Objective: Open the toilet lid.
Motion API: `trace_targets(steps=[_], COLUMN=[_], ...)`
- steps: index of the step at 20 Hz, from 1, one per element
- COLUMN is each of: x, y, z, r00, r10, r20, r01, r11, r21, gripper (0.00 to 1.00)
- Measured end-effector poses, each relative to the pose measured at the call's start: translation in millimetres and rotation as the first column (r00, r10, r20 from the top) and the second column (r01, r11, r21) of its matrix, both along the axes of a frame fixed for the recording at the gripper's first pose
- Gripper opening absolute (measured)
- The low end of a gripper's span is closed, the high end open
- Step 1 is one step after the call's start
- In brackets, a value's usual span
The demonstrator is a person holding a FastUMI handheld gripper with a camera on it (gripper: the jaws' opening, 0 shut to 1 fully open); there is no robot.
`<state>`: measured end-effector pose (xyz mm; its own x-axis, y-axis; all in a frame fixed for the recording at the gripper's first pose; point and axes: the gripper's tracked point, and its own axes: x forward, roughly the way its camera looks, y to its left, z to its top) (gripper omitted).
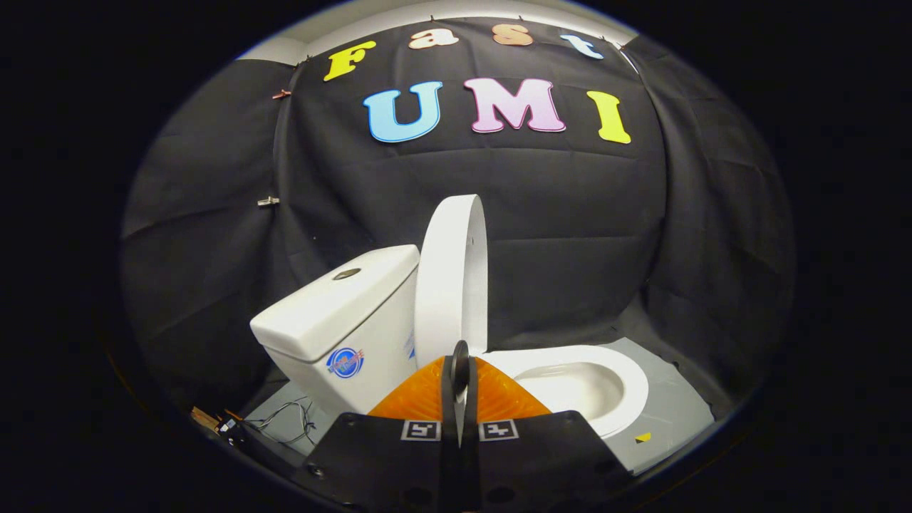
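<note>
Glossy, smooth white finish, ceramic in look, seen on toilet tank (335,313) and bowl rim (627,377). Raised toilet lid (445,278) shown smooth, plastic-like, softly sheened. Flush button (347,273) presented as shiny metal. Booth wall (570,228) rendered in matt, creased cloth.

Round sticker (345,363) on cistern (335,313), text illegible

A black cloth wall (541,206) hangs in folds behind the booth, pinned along its top seam by small clips (268,201) at ten o'clock. A grey floor mat (670,406) spreads toward four o'clock, a small yellow-and-black marker (643,437) lying on it. At seven o'clock, loose thin wires (288,417) curl beside small wooden pieces (206,419).
</note>
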<state>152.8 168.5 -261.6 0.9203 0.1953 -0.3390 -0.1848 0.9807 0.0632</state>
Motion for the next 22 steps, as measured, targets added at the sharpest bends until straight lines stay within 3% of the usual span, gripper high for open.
trace_targets(steps=[22], x=[-6.2], y=[68.0], z=[-12.0], r00=[0.996], r10=[0.088], r20=[-0.017], r01=[-0.088], r11=[0.996], r21=[0.007], gripper=[0.05])
